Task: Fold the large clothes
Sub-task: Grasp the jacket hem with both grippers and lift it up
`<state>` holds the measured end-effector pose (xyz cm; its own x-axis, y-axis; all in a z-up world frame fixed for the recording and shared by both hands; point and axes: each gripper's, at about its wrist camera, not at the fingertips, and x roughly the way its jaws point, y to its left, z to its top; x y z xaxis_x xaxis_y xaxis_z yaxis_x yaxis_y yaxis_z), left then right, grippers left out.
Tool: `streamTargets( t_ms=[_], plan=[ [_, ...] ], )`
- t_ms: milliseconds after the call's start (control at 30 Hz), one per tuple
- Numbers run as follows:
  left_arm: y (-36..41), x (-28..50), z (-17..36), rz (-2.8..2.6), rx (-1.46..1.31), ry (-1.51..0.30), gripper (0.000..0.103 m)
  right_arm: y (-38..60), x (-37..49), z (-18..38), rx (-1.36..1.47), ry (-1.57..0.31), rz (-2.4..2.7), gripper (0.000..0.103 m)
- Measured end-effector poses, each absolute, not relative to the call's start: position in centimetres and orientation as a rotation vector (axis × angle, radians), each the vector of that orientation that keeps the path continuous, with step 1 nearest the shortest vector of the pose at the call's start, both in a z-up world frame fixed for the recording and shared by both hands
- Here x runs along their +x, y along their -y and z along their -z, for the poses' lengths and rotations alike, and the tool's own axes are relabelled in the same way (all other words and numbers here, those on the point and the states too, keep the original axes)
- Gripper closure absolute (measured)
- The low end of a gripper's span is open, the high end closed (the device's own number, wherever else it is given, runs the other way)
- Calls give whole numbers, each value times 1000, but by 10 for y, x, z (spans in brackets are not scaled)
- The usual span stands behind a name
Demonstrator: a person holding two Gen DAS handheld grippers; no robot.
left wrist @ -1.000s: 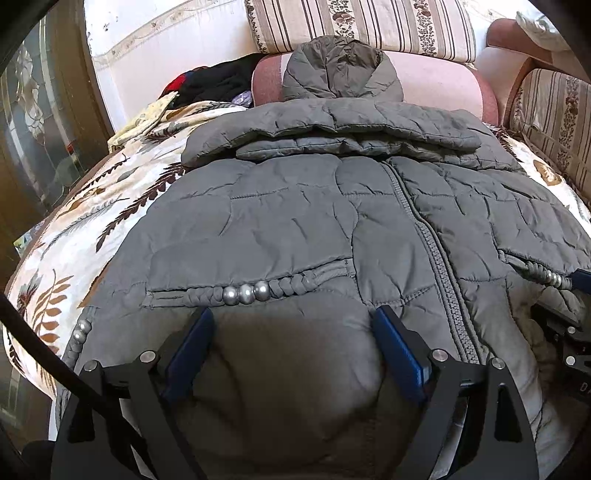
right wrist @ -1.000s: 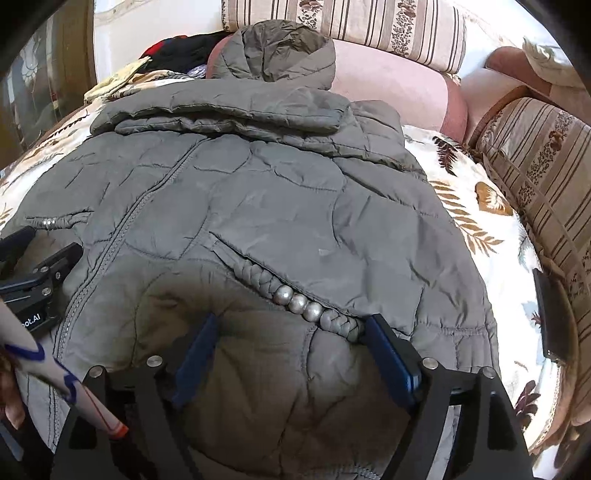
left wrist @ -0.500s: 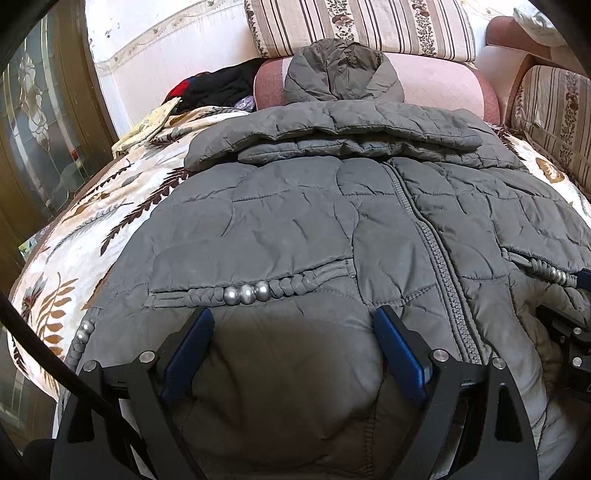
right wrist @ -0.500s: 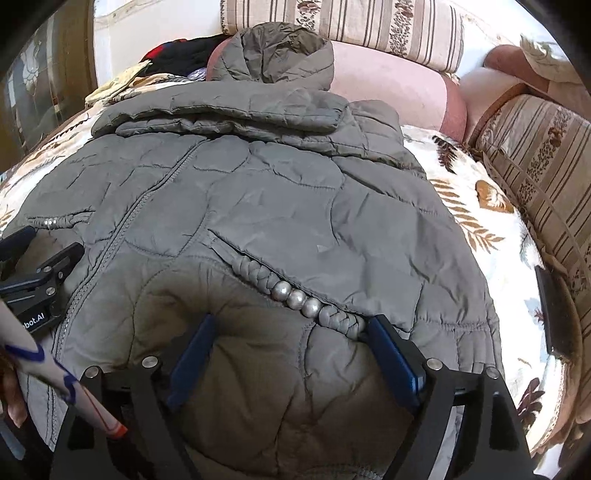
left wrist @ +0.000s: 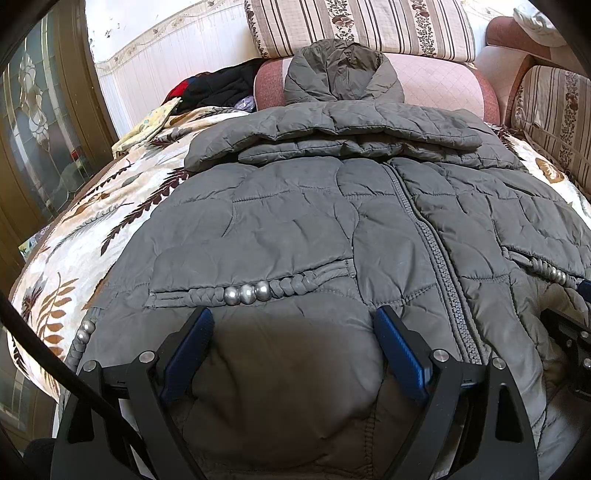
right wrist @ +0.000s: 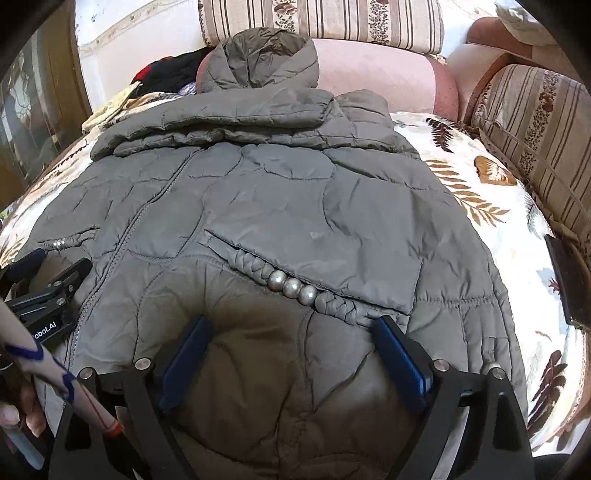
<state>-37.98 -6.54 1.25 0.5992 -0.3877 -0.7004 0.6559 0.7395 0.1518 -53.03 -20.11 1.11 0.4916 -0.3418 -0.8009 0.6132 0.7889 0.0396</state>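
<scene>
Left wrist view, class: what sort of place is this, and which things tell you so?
Probably a home living room or bedroom: a grey padded coat lies on a leaf-print bedspread, with striped cushions behind and a wooden glazed door at the left.

Both wrist cameras sit close above the hem of the grey quilted hooded jacket, looking down and forward toward the striped sofa cushions. The left view takes the zip's left side, the right view probably slightly nearer; both share the jacket's centre zip.
</scene>
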Motion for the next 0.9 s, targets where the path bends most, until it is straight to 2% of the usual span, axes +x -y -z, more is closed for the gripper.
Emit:
streamTargets(
  t_ms=[167, 333, 467, 633, 800, 900],
  plan=[
    [66, -382, -22, 644, 433, -705, 15, 205, -530, -19, 371, -918, 560, 10],
    [57, -389, -79, 715, 385, -671, 15, 206, -532, -60, 411, -894, 499, 12],
    [52, -390, -152, 756, 340, -604, 15, 208, -534, -138, 407, -785, 438, 12],
    [42, -388, -283, 841, 230, -497, 15, 199, -539, -268, 288, -573, 403, 12],
    [24, -383, -393, 893, 110, -392, 14, 197, -551, -373, 226, -419, 371, 12],
    [5, -385, -432, 914, 18, -302, 7, 200, -559, -419, 195, -337, 392, 11]
  ],
)
